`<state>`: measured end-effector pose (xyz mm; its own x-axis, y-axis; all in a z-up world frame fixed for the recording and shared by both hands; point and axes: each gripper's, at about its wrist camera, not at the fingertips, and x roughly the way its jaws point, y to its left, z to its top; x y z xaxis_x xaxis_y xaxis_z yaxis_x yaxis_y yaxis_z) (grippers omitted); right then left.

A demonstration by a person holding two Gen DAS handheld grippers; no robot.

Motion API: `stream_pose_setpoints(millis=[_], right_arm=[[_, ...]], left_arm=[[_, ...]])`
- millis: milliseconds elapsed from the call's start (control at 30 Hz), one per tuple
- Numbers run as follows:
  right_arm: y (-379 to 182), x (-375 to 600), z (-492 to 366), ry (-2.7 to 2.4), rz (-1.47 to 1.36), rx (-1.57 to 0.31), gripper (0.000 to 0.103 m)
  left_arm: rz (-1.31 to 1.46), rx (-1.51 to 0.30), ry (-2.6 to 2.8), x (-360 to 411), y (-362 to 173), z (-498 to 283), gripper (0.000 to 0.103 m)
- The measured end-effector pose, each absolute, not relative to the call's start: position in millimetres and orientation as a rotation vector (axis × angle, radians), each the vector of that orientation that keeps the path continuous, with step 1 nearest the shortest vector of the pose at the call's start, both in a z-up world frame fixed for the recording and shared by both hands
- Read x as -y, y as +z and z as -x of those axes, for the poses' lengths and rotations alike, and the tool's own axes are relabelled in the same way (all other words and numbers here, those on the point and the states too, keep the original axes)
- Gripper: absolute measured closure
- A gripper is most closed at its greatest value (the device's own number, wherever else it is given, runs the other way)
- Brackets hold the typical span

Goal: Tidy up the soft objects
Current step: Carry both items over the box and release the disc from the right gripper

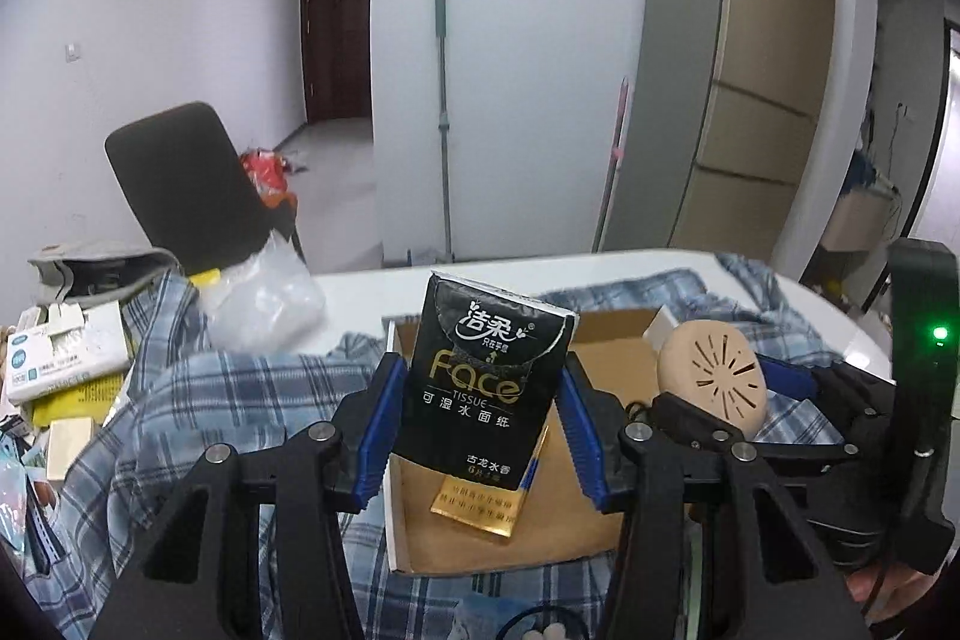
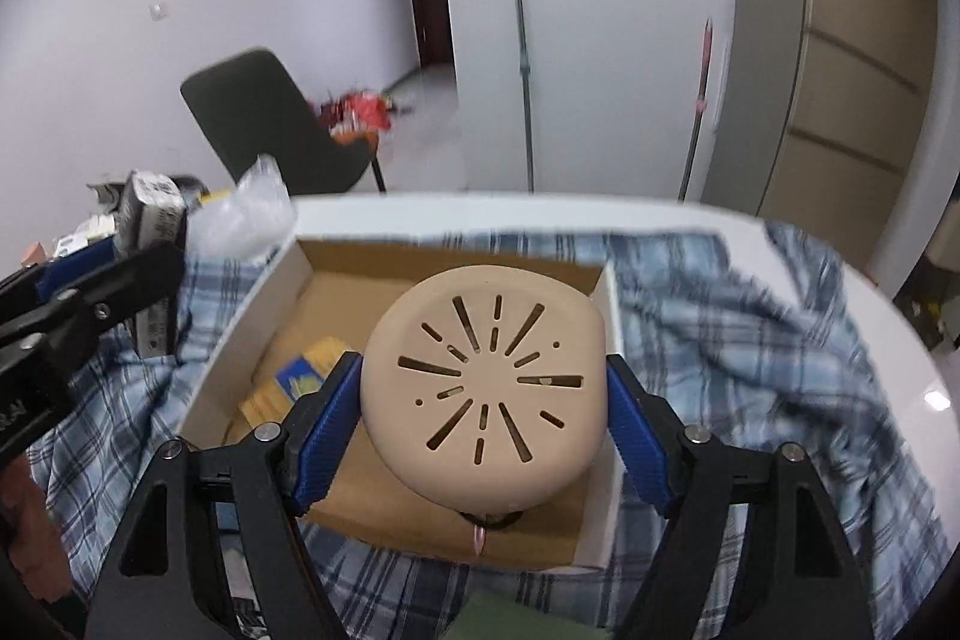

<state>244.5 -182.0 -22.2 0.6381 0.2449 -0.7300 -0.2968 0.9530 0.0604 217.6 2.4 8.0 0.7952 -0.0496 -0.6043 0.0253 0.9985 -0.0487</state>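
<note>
Blue-padded, the left gripper (image 1: 480, 415) clamps a black tissue pack (image 1: 480, 376) above the cardboard box (image 2: 576, 538) while the right gripper (image 2: 483, 430) squeezes a beige perforated pad (image 2: 486, 388) there; crowding could knock either loose onto the plaid cloth (image 2: 750, 340).

Your left wrist camera sits low behind left gripper (image 1: 477, 421), facing forward along its fingers across cardboard box (image 1: 606, 340) toward far wall and mop handle (image 1: 444, 112); box close.
Your right wrist camera rides behind right gripper (image 2: 483, 421), tilted more downward into same cardboard box (image 2: 300, 280) (very near).
Shared ground: box, plaid cloth (image 1: 198, 400) (image 2: 750, 340), black chair (image 1: 186, 178) (image 2: 270, 118), mop handle (image 2: 519, 40).
Left view catches right gripper (image 1: 750, 400) at its right edge.
</note>
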Motion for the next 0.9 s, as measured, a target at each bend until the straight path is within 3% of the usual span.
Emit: stream_pose_setpoints(millis=[333, 467, 633, 900], right_arm=[[-70, 171, -257, 0.313, 0.183, -1.039, 0.022], [-62, 170, -252, 0.306, 0.207, -1.008, 0.021], [-44, 172, -245, 0.337, 0.203, -0.936, 0.012], [-34, 190, -254, 0.271, 0.155, -0.916, 0.011]], left_arm=[[0.013, -0.713, -0.064, 9, -9, -220, 0.05], [0.0, -0.731, -0.086, 17, -15, -220, 0.05], [-0.009, -0.738, -0.089, 22, -20, -221, 0.05], [0.036, -0.727, -0.131, 14, -19, -223, 0.05]])
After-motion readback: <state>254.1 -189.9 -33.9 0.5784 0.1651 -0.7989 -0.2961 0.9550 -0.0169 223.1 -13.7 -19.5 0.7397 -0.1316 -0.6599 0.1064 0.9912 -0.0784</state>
